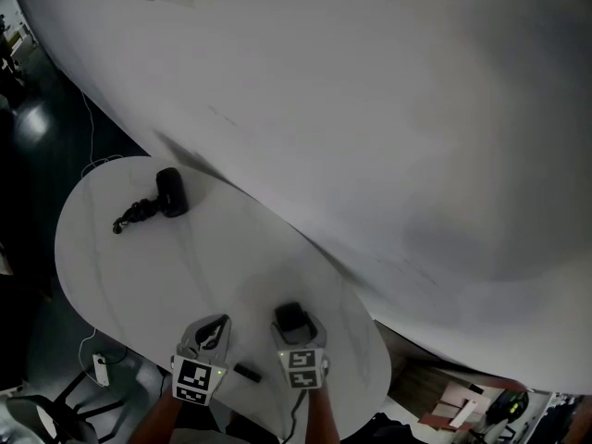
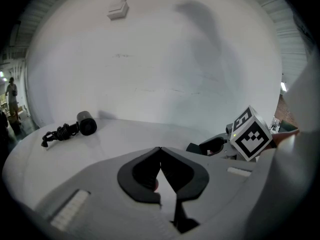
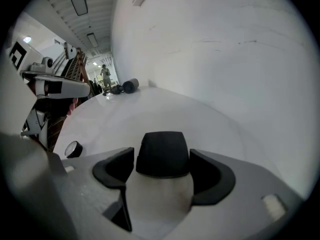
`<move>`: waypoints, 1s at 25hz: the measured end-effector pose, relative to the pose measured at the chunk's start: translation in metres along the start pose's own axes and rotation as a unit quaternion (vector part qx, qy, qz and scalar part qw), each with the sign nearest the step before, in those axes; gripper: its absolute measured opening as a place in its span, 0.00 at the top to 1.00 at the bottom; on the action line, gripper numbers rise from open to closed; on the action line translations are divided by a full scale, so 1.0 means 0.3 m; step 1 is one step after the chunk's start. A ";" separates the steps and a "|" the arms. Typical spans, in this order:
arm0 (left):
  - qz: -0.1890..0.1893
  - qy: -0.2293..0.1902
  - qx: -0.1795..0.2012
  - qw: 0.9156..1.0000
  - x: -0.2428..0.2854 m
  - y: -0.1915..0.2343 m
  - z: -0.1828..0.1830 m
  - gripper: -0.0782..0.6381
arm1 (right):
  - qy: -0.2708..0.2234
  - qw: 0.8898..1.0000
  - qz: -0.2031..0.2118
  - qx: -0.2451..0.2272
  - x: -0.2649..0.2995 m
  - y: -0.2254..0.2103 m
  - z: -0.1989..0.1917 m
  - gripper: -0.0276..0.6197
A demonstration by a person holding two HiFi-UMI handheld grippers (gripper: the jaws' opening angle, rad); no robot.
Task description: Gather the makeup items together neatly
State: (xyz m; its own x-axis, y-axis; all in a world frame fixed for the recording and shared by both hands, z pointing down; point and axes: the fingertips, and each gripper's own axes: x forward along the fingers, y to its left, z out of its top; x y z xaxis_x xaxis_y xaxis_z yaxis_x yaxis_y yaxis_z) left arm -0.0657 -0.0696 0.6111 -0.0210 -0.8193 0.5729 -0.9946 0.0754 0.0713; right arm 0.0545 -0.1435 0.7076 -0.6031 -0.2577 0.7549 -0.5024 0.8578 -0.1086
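The right gripper (image 1: pixel 296 322) has its jaws snug against a black compact (image 3: pixel 162 154) at the table's (image 1: pixel 139 257) near edge. The left gripper (image 1: pixel 215 324) is closed and empty. Gathering looks under way: next, probably set the compact beside the small black tube (image 1: pixel 245 373).

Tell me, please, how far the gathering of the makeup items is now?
Nothing looks gathered yet. In hand: the right gripper is shut on a black case. The left gripper is shut and empty. Still to do: a small black tube lies near the grippers, and a black corded device sits far off across the table.
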 end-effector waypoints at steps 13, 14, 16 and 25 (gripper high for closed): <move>-0.003 -0.003 0.000 1.000 -0.002 0.016 0.011 0.88 | 0.003 1.000 -0.029 0.000 0.001 -0.020 0.005 0.46; -0.004 -0.004 0.002 1.000 -0.004 0.017 0.015 0.88 | 0.001 1.000 -0.031 0.001 -0.003 -0.021 0.008 0.46; -0.007 -0.008 0.006 1.000 -0.009 0.015 0.029 0.88 | -0.005 0.999 -0.037 0.005 -0.021 -0.024 0.016 0.46; -0.043 -0.035 0.035 0.998 -0.055 -0.013 0.129 0.88 | -0.043 0.994 -0.090 0.034 -0.166 -0.041 0.087 0.46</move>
State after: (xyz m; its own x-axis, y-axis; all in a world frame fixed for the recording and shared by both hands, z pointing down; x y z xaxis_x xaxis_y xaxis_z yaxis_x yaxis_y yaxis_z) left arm -0.0654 -0.0783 0.5698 0.0595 -0.8594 0.5078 -0.9977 -0.0346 0.0583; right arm 0.0745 -0.1530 0.6544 -0.5494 -0.4431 0.7084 -0.6452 0.7637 -0.0227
